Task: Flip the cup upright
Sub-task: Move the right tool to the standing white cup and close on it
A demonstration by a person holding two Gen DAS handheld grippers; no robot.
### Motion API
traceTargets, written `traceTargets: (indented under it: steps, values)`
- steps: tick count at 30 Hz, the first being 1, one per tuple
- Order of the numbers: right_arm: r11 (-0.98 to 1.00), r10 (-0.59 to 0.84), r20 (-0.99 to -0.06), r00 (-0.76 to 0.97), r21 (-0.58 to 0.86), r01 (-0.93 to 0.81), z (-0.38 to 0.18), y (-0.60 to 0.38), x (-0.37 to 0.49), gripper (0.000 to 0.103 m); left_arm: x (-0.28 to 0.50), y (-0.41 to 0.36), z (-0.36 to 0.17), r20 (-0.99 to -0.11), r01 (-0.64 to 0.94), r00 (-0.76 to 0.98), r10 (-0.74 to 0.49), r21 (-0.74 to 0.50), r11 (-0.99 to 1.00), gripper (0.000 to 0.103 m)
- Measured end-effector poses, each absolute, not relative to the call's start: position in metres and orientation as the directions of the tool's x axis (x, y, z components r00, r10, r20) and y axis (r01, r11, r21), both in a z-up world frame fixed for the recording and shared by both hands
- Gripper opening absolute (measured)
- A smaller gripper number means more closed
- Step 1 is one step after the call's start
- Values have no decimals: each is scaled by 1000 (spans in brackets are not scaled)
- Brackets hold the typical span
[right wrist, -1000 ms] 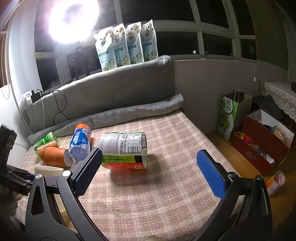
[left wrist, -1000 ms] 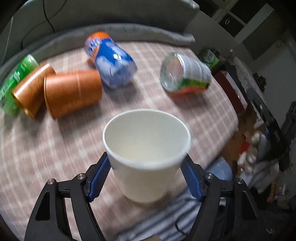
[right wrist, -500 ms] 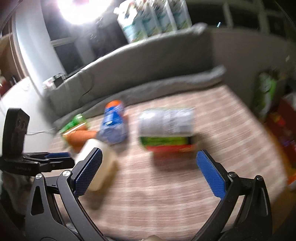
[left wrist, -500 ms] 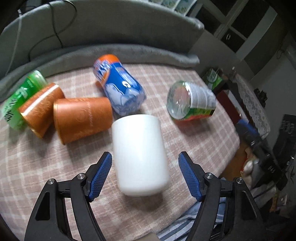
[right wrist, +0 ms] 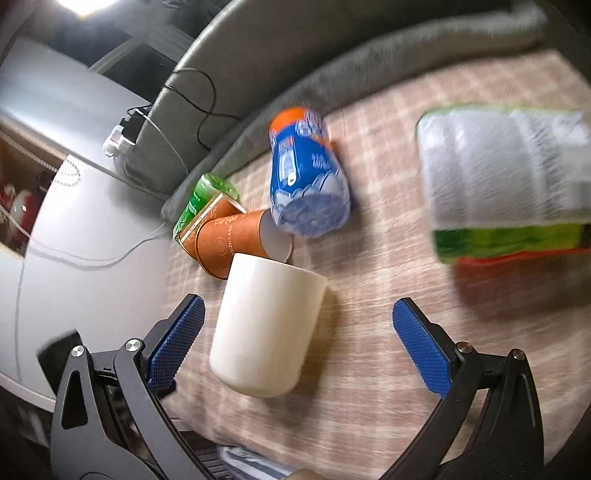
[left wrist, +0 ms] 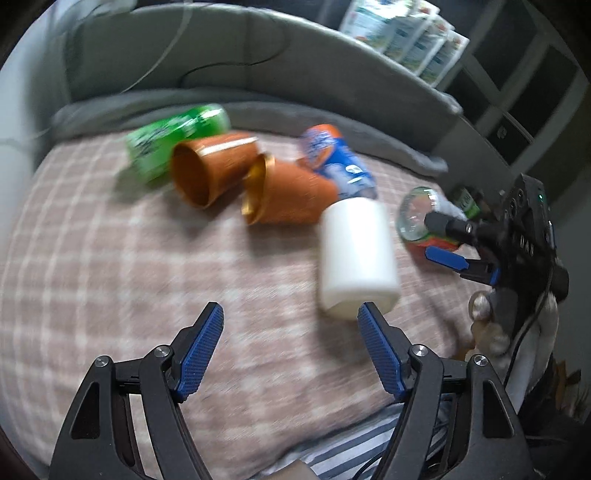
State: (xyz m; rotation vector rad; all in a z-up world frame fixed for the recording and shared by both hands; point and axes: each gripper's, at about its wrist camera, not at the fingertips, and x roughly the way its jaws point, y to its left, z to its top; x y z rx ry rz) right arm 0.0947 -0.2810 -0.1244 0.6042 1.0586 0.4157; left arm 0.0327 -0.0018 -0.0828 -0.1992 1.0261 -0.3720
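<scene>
Now one white cup (right wrist: 266,325) and two orange cups (left wrist: 291,195) lie; both claws gape empty.

Your left tongs (left wrist: 290,325) are a black skeletal frame with triangular cut-outs, silver screws at the pivots and blue cross-hatched pads (left wrist: 201,350). Your right tongs (right wrist: 297,328) match: black arms, silver screws, blue textured pads (right wrist: 421,341).

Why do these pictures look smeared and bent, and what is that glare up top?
Left wrist view: motion blur smears the checked cloth and green can; fisheye curves the sofa back. Right wrist view: the big jar streaks most, the white cup stays fairly crisp; a lamp blows out the top-left corner.
</scene>
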Motion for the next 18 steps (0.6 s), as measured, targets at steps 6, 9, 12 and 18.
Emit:
traceTargets:
  steps: [6, 9, 12, 18]
  values:
    - [752, 612, -685, 395, 659, -20, -133, -267, 107, 103, 19, 17, -93, -803, 158, 502, -321, -280, 947, 75]
    - [754, 616, -690, 380, 656, -31, -134, -257, 112, 103, 17, 17, -90, -798, 156, 522, -302, -258, 953, 75]
    - [776, 598, -703, 384, 628, -58, -133, -247, 118, 103, 15, 18, -87, -791, 163, 536, -294, -245, 956, 75]
    - [792, 586, -731, 350, 607, -57, -141, -236, 130, 101, 15, 22, -88, -789, 155, 537, -300, -257, 954, 75]
